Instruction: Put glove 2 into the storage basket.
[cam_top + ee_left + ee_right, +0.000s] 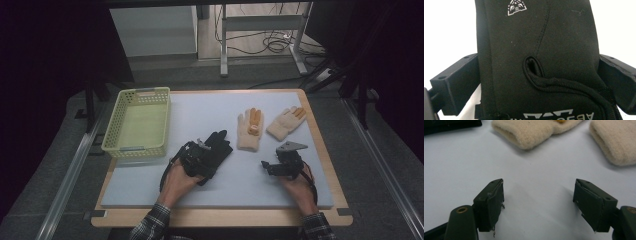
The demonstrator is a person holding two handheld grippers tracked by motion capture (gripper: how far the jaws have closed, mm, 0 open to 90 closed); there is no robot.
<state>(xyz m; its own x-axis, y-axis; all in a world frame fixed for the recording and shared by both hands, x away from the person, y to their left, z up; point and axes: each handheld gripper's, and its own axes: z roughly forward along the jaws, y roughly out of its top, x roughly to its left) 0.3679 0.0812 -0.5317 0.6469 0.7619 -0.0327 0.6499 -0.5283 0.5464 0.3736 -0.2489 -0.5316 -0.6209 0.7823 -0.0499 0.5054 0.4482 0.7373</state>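
The left gripper straddles the black glove at the mat's near middle, jaws wide, not yet clamped. The right gripper hovers spread and empty. The basket, far left, holds nothing; both cream gloves remain.

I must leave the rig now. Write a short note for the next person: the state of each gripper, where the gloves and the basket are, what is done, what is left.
Left gripper: jaws open on either side of the black glove, over its cuff; not closed on it.
Right gripper: open, holding nothing, just above the white mat, near the two cream gloves.
Green basket: at the mat's far-left, nothing inside.
Done: no glove moved into the basket.
Left, probably: close on the black glove, carry it to the basket, then the cream pair.
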